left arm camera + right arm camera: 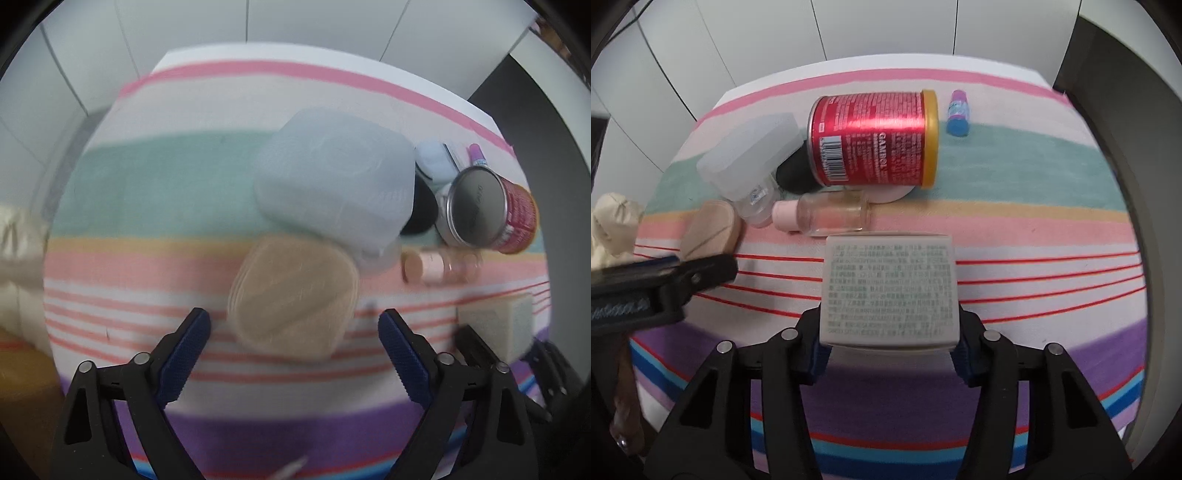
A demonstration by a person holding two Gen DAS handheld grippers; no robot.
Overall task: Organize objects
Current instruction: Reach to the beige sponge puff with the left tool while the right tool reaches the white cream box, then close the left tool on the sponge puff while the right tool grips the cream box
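White panelled walls back a striped tablecloth (pixel 1034 229) strewn with toiletries. Right gripper (pixel 890 350) clamps a white printed box (pixel 890 288), apparently the pick-up step; lifting clear comes next. Left gripper (pixel 295 354) stands spread, empty, above a tan oval pad (pixel 291 299). Only the right view shows the red tin's (pixel 871 140) label and a clear bottle (pixel 827 214) whole.
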